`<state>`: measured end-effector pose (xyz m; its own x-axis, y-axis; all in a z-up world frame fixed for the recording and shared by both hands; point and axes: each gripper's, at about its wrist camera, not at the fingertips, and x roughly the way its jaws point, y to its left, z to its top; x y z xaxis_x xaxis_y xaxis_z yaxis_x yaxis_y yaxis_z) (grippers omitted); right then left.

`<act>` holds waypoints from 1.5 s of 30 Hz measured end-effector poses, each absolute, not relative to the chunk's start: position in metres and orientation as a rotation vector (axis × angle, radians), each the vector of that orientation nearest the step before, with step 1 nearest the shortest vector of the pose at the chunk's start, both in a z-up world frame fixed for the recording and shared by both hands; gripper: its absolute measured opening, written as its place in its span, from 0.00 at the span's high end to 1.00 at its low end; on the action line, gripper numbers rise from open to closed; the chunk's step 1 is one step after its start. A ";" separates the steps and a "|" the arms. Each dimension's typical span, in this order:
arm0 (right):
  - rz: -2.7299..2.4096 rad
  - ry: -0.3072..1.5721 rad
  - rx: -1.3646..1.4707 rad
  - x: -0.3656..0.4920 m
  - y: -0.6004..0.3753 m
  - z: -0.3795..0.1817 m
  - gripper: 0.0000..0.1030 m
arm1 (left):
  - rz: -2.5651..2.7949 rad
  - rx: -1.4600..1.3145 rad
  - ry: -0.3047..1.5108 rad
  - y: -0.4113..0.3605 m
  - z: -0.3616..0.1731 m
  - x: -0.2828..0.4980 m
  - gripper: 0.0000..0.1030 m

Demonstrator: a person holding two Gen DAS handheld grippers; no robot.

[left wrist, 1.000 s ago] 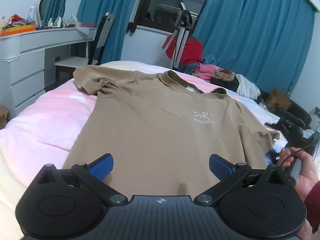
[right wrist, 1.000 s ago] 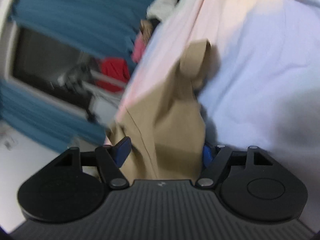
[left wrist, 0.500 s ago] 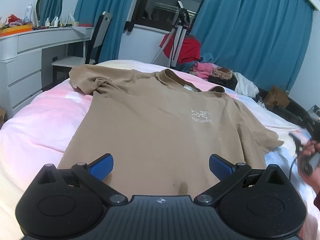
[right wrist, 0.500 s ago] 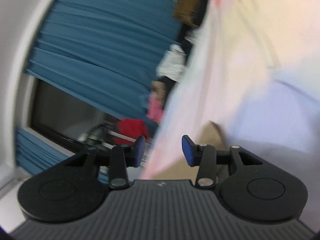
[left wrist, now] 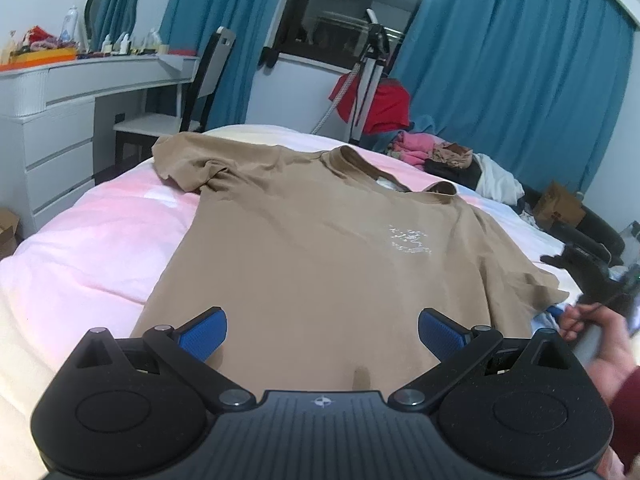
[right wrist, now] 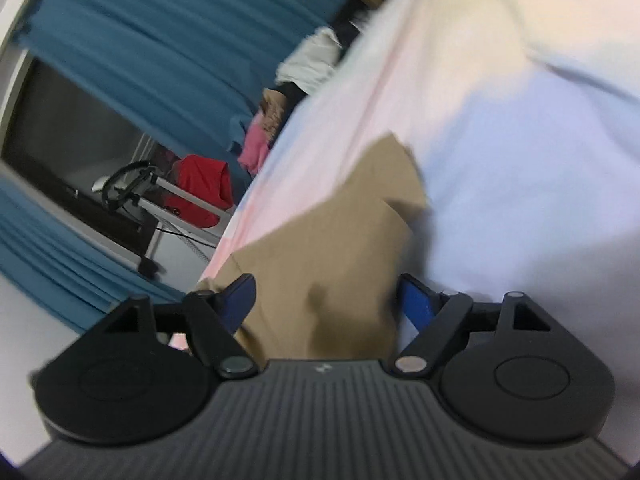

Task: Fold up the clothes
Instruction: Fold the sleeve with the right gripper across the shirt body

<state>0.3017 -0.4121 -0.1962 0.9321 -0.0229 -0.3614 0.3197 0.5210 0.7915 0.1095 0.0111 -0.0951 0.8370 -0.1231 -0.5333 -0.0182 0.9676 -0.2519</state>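
A tan T-shirt (left wrist: 320, 248) with a small white chest print lies spread flat, front up, on the bed (left wrist: 100, 248), collar away from me. My left gripper (left wrist: 322, 330) is open above the shirt's bottom hem, holding nothing. My right gripper (right wrist: 326, 300) is open, its blue pads on either side of the shirt's right sleeve (right wrist: 360, 220); the view is tilted and blurred. In the left wrist view, the hand with the right gripper (left wrist: 596, 320) shows beside that sleeve.
A white dresser (left wrist: 60, 120) and chair (left wrist: 192, 100) stand left of the bed. A tripod (left wrist: 368, 80), red cloth (left wrist: 380, 104) and a pile of clothes (left wrist: 440, 156) lie beyond the bed, before blue curtains (left wrist: 500, 80). A cardboard box (left wrist: 560, 204) sits far right.
My right gripper swung away from the sleeve, narrowed, then came back down over it and opened wide. My left gripper stayed open over the hem and barely shifted.
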 end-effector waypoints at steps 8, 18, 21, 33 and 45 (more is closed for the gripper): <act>-0.243 0.358 0.743 0.382 -0.409 -0.189 0.95 | -0.066 -0.271 0.610 0.012 -0.108 0.134 0.00; -0.419 0.294 0.357 0.368 -0.408 -0.124 0.95 | 0.004 -0.303 0.574 0.040 -0.082 0.142 0.00; -0.442 0.253 0.223 0.371 -0.375 -0.094 0.95 | 0.048 -0.270 0.563 0.052 -0.075 0.140 0.00; -0.248 0.269 -0.319 0.388 -0.125 -0.091 0.95 | 0.061 -0.278 0.612 0.105 -0.077 0.133 0.00; 0.017 0.437 -0.206 0.378 -0.103 -0.123 0.27 | 0.046 -0.283 0.665 0.106 -0.101 0.150 0.00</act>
<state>0.3776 -0.1031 -0.1228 0.9062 -0.0278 -0.4220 -0.0606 0.9790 -0.1945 0.1499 0.1055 -0.1007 0.7875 -0.0475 -0.6145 -0.1325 0.9607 -0.2441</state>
